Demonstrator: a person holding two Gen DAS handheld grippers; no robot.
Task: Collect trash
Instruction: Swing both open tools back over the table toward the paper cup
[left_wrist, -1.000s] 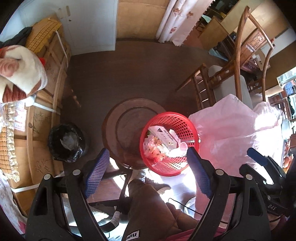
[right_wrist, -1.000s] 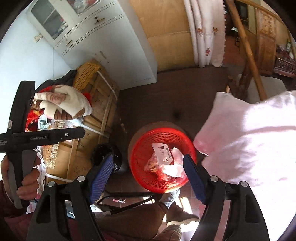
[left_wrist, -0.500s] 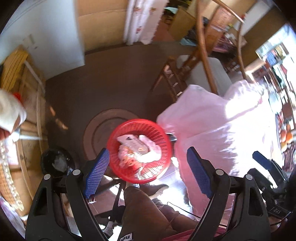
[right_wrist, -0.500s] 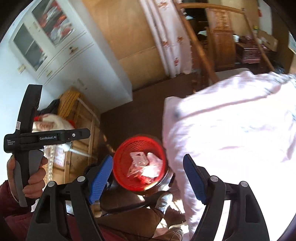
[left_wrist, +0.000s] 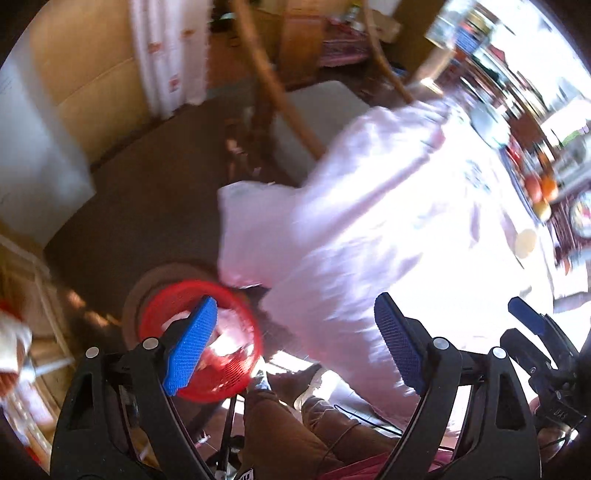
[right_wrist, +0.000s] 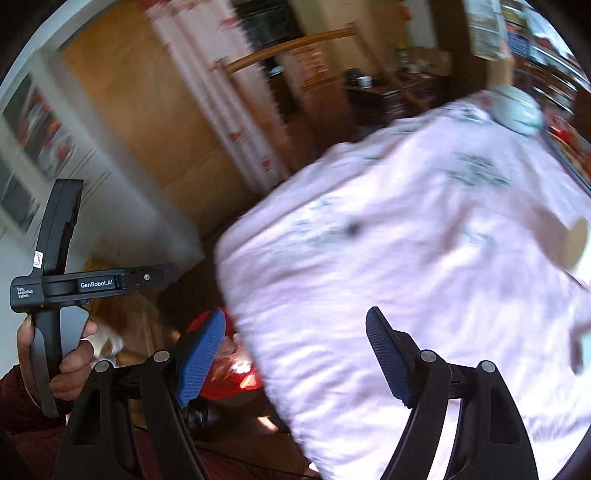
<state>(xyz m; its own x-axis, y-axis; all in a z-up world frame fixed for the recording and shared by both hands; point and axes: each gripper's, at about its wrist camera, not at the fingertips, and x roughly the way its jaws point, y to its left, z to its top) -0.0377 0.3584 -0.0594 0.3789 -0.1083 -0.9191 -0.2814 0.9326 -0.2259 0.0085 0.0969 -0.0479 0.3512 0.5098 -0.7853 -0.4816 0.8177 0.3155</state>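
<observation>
The red mesh basket (left_wrist: 229, 376) holding wrappers sits low on a round wooden stool (left_wrist: 147, 288), partly behind my left gripper's blue left pad. My left gripper (left_wrist: 293, 306) is open and empty, over the edge of the pink tablecloth (left_wrist: 369, 240). The right gripper (right_wrist: 295, 317) is also open and empty above the same cloth (right_wrist: 406, 258), with the basket (right_wrist: 240, 387) at its lower left. A flat round tan object (left_wrist: 525, 242) lies on the cloth at the right. Both views are motion-blurred.
A wooden chair (left_wrist: 280, 107) stands behind the table, and a white cabinet (left_wrist: 33, 147) lines the left wall. Fruit (left_wrist: 541, 188) and a pale lidded bowl (right_wrist: 517, 107) crowd the table's far side. The person's legs (left_wrist: 295, 424) are below the grippers.
Both grippers swung right and up from above the basket to above the pink tablecloth. The basket slid to the lower left of both views. Both stayed open.
</observation>
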